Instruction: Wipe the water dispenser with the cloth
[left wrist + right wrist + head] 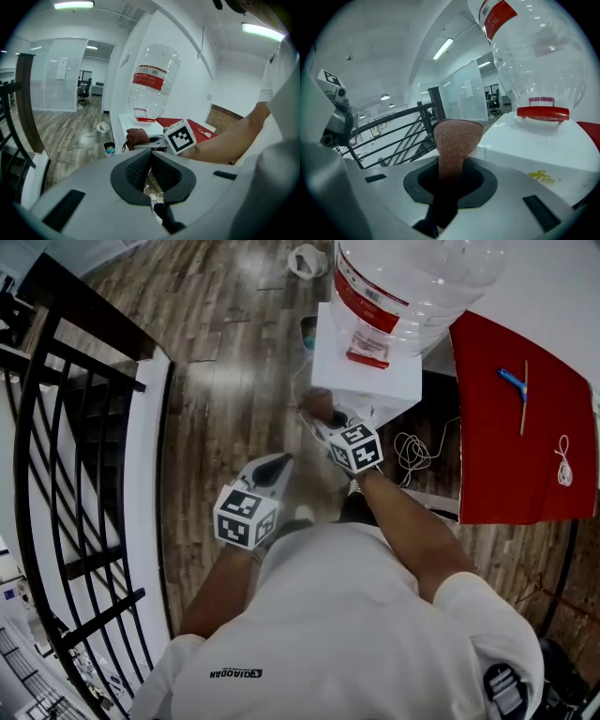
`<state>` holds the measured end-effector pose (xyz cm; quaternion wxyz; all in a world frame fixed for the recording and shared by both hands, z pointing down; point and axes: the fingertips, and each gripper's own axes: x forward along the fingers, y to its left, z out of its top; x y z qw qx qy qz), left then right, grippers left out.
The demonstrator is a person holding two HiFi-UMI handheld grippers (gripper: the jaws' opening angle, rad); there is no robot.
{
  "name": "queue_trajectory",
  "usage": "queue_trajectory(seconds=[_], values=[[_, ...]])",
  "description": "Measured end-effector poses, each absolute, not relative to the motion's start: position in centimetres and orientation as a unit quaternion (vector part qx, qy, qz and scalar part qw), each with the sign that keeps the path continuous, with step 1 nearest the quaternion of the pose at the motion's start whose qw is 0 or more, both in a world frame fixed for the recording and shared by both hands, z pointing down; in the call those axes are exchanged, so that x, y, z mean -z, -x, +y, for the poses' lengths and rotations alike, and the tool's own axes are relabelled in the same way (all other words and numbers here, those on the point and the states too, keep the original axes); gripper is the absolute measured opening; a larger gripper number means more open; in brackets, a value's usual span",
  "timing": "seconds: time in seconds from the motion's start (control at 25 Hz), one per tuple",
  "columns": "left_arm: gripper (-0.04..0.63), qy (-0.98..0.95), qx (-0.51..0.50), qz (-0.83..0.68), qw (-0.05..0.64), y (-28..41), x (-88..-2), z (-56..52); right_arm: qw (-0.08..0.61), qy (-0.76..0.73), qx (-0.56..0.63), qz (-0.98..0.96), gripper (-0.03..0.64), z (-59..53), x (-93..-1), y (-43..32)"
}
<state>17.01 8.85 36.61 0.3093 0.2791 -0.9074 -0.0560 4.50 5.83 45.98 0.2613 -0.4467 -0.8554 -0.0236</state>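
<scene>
1. Right, head view first. The water dispenser (pixel 367 364) stands ahead of me, a white box with the big bottle (pixel 412 277) upside down on top. My right gripper (pixel 325 424) reaches to its near left corner, and the cloth (pixel 317 406) sits dark at the tip, just at the cabinet's edge. I cannot tell from here whether it touches. My left gripper (pixel 278 463) hangs lower and nearer my body, well short of the dispenser.

2. Left gripper view. The jaws meet at their tips with nothing between them; only floor and a shoe show through the slit. Ahead I see the right gripper (pixel 154 139) with the cloth (pixel 137 137) bunched against the dispenser (pixel 125 123), below the bottle (pixel 153 79).

3. Right gripper view. The right gripper (pixel 449 180) is clamped on the cloth (pixel 457 138), which stands straight out of the jaws, its long axis along the gripper's own line. The dispenser (pixel 534 152) lies just beside it to the right, with the top deck and bottle (pixel 534 56) higher on that side. The railing (pixel 393 126) and left gripper (pixel 333 110) lie off to the left.

4. Judgement: the right hand is the nearer one, and the wipe should push the cloth rightward onto the white surface.
</scene>
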Motion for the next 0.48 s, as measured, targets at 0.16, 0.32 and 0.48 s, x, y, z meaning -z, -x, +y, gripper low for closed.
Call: queue_trajectory(seconds=[0.16,0.32,0.48], values=[[-0.011,-0.271,0.05,-0.908,0.316,-17.1,-36.7,9.4,0.271,0.429,0.023,-0.861,0.055,4.9,-47.4,-3.5],[-0.011,-0.271,0.049,-0.906,0.321,-16.5,-37.1,9.1,0.275,0.415,0.024,-0.867,0.055,3.0,-48.0,-3.3],[-0.011,-0.29,0.048,-0.901,0.32,-15.5,-37.0,7.4,0.278,0.391,0.026,-0.877,0.055,0.0,-48.4,-2.9]])
